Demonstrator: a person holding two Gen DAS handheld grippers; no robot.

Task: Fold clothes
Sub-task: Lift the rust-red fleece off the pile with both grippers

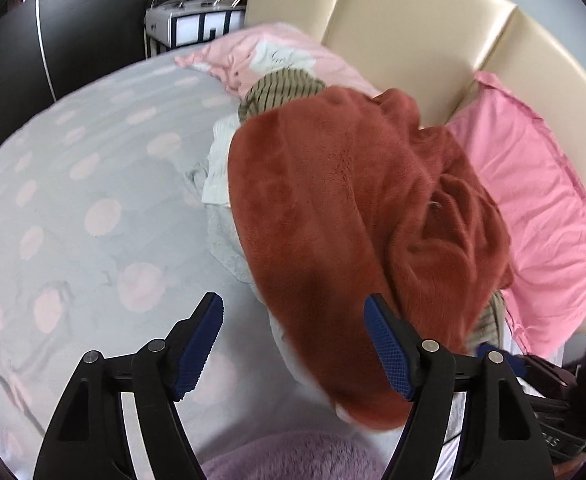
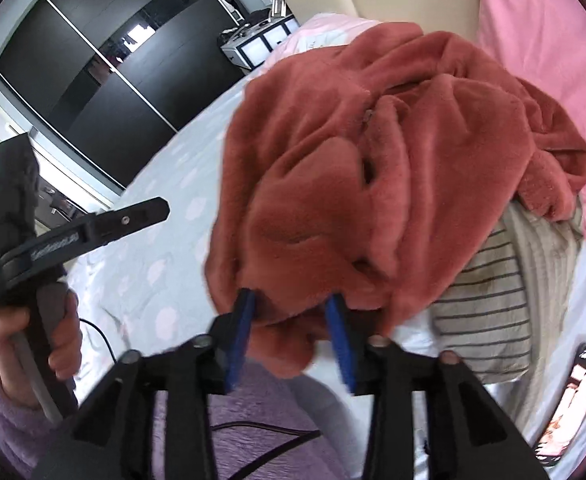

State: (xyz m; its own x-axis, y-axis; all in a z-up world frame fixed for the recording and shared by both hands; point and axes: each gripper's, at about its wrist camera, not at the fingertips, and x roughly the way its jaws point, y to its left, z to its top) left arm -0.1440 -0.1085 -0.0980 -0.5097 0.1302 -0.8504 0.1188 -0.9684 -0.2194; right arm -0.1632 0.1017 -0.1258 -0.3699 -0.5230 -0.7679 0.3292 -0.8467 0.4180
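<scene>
right wrist view: rust fleece garment (image 2: 373, 168) fills the frame, heaped on the clothes pile, its near hem hanging toward the camera
garment location: on the bed (image 1: 93, 184), top of the pile, up against the pink pillow (image 1: 541, 208) and the cream headboard (image 1: 393, 28)
garment axis: in the left wrist view it runs from far-left by the striped top (image 1: 281, 88) to near-right, the long edge slanting down to the lower right of that frame
under it: striped top, plus white and grey pieces poking out on the left side of the pile; I can't tell them apart further
right gripper (image 2: 293, 336): jaws apart, blue pads straddling the near hem of the fleece; fabric sits between them but the pads don't look pressed on it, so no clamp
left gripper (image 1: 293, 340): jaws wide apart, nothing held; bare bedsheet shows in the gap, the right finger just beside the fleece's lower edge
nearer hand: right, already at the hem; the left is off to the garment's left side over the sheet
key relation: fleece lies ahead and to the right of the left gripper, and dead ahead of the right one
judgement: next grab is likely the near hem, right side first; the left needs to shift right onto the edge
risk: thick pile could bunch, and a deep bite might catch the striped top below
other: phone (image 2: 569, 400) lies on the sheet to the right, clear of the pile
</scene>
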